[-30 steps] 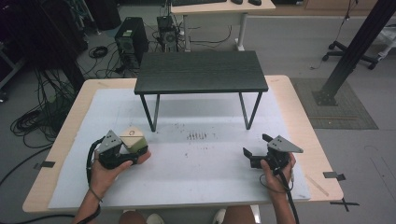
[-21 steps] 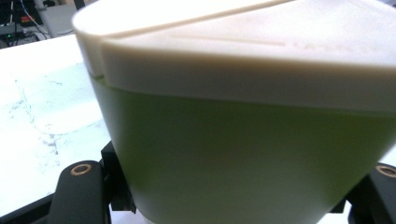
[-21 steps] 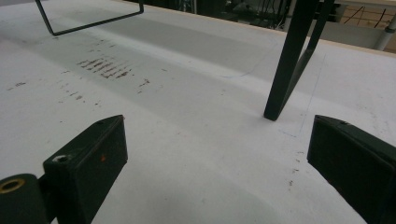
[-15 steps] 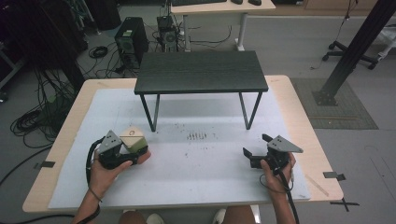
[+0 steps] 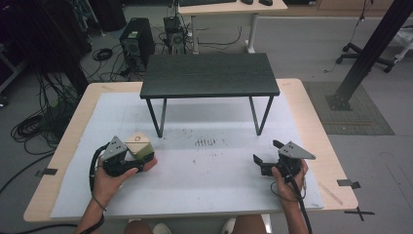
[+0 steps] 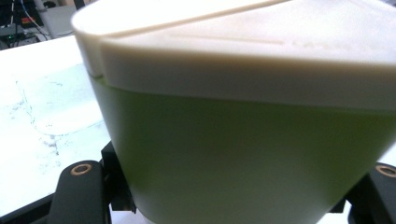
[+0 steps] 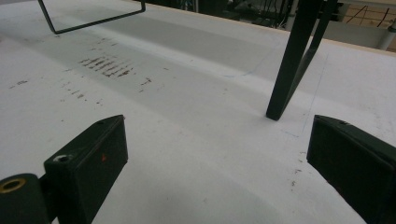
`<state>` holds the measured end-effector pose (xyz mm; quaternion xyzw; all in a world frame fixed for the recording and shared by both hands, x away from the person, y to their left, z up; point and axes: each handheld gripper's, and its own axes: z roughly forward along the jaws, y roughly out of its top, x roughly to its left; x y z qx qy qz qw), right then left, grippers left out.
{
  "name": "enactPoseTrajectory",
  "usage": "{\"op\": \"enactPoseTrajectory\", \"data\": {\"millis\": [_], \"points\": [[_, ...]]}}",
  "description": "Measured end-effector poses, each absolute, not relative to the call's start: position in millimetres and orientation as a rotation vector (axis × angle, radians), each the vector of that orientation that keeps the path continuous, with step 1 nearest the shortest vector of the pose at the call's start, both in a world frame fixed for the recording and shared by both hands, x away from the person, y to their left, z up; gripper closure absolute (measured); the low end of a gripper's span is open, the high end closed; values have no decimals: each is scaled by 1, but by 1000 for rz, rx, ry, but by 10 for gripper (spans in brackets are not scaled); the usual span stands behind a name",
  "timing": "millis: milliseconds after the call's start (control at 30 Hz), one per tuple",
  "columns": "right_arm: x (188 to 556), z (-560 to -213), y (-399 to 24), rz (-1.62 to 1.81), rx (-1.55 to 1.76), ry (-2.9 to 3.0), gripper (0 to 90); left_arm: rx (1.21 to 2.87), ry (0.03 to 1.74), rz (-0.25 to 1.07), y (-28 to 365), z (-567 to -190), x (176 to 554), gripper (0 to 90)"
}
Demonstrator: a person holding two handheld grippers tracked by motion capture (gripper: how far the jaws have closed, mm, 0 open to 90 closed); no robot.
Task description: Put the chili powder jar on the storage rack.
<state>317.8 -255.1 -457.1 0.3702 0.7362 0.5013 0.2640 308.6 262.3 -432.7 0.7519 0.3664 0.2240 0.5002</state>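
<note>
A wide stretch of white mat on the wooden desk [image 5: 204, 170] lies bare between the two hands. Behind it, the low black stand with thin metal legs [image 5: 209, 75] blocks the far side, leaving an open gap between its legs underneath.

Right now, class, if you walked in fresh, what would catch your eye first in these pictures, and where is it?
First, the green container with a cream lid clamped in the left gripper near the table's left front. Next, the small black bench standing at the far middle of the white mat. Last, the right gripper, open with nothing between its jaws, at the right front.
</note>
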Motion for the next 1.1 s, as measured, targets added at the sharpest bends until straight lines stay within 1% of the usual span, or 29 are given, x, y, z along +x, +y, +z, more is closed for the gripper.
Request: {"op": "enactPoseTrajectory", "data": {"millis": [1100], "points": [[318,-457,-256,1354,1004,1984,51,1811,883,545,262,-434,309,284]]}}
